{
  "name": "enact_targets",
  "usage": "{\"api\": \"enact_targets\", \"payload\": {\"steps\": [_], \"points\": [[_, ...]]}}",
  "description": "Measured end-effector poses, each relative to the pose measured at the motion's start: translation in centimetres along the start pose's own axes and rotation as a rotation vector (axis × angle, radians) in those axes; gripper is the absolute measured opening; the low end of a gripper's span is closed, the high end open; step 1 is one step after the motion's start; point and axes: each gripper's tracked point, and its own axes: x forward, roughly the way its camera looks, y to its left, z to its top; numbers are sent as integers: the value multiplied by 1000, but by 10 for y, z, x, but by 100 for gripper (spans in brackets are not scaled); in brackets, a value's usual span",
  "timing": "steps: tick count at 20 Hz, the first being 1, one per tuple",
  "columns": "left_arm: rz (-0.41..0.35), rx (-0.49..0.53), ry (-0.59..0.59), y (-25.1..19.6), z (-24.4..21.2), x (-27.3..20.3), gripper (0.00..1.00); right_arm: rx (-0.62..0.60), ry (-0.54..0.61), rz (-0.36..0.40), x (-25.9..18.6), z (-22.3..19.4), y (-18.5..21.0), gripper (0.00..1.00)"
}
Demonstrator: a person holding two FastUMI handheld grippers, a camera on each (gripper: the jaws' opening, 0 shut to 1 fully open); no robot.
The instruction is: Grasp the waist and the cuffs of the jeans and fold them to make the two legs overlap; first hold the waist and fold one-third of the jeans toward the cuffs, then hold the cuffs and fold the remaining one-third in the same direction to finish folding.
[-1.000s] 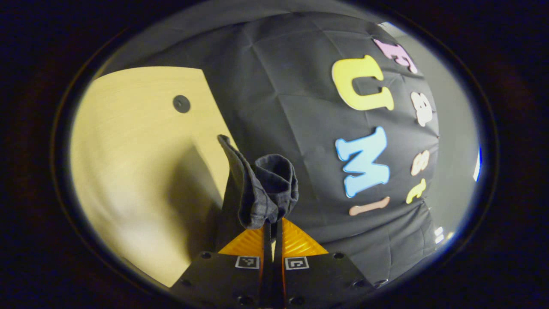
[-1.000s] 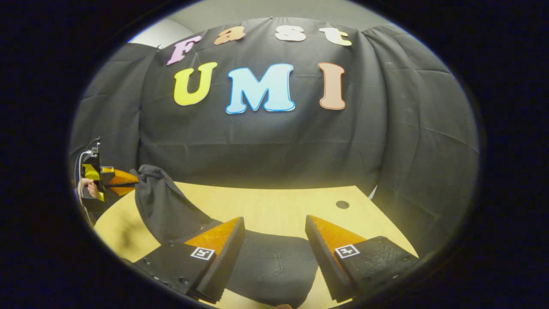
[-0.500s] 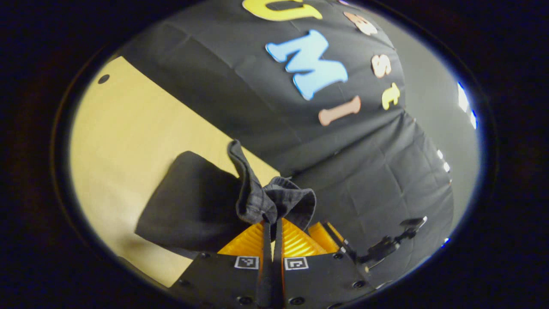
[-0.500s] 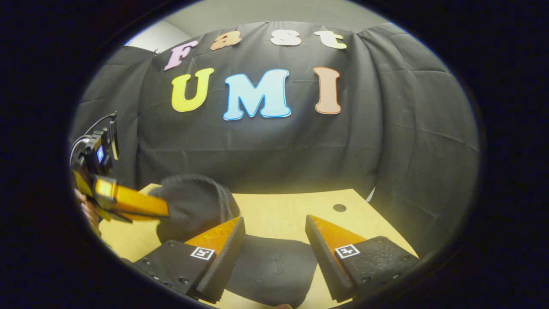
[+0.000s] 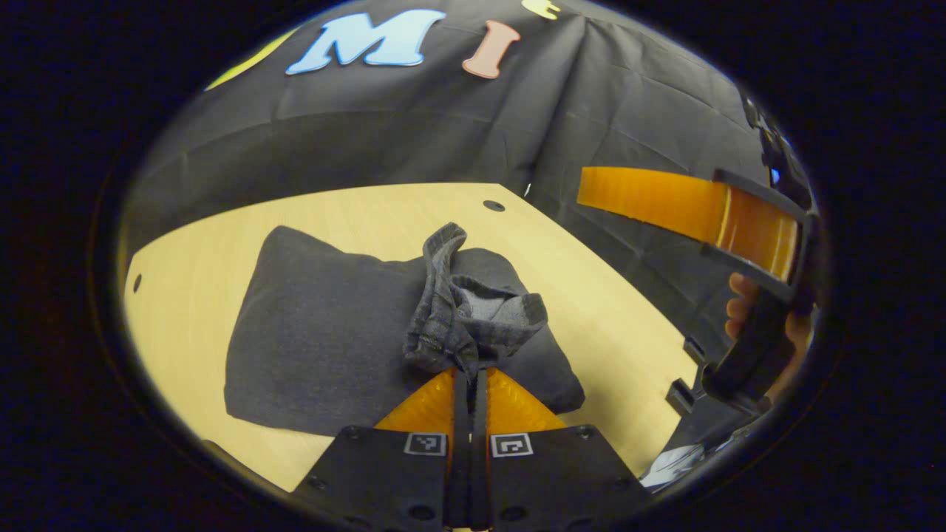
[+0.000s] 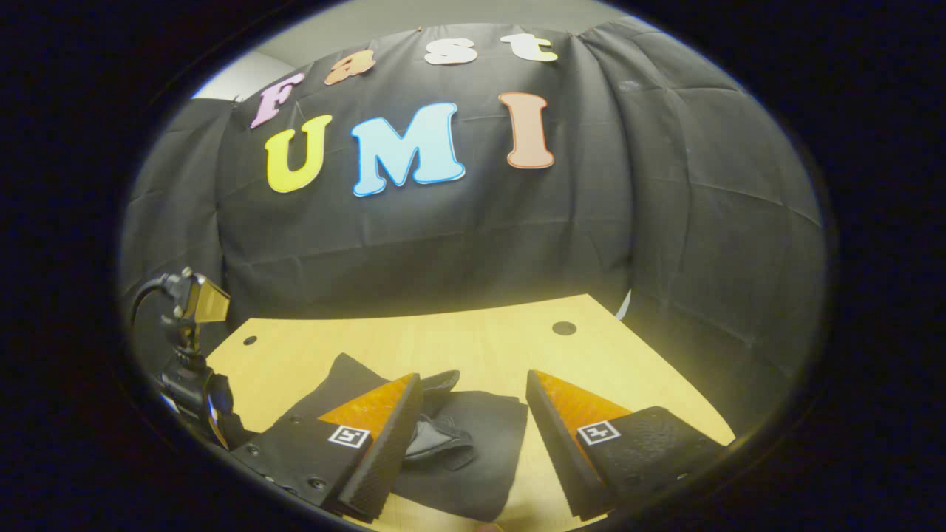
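The dark grey jeans [image 5: 325, 347] lie as a folded block on the wooden table [image 5: 576, 295]. My left gripper [image 5: 470, 372] is shut on the bunched cuffs [image 5: 473, 318], which rest low over the folded block. In the right gripper view the jeans [image 6: 488, 443] lie under my right gripper [image 6: 473, 377], which hovers open with nothing between its fingers. The cuffs [image 6: 436, 436] lie crumpled by its left finger. In the left gripper view a finger [image 5: 643, 198] of the right gripper shows at the right, held by a hand [image 5: 739, 307].
The table has small round holes [image 5: 493, 205] [image 6: 564, 327] near its far edge. The black cloth wall stands close behind the table. The body of the left gripper [image 6: 192, 355] shows at the left of the right gripper view. Bare wood surrounds the jeans.
My left gripper has swung over and down, carrying the cuffs from up in the air onto the folded jeans. The right gripper has stayed open above the jeans.
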Motion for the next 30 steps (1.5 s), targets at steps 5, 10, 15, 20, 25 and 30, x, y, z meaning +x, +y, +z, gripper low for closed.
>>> {"api": "enact_targets", "payload": {"steps": [5,10,15,20,25,30], "points": [[12,-79,-60,-10,4,2,11,12,-26,18,-2,11,-2,86],[127,-38,-184,-8,24,-18,63,-6,-63,67,-12,25,-1,86],[349,-13,-444,32,69,-60,88,-45,-161,105,-39,55,-2,86],[504,-9,-632,51,98,-106,92,-123,-255,93,-78,62,-3,86],[607,-2,-717,66,99,-142,92,-129,-345,95,-117,68,10,84],[649,38,-729,74,83,-176,92,-129,-353,86,-144,66,17,90]]}}
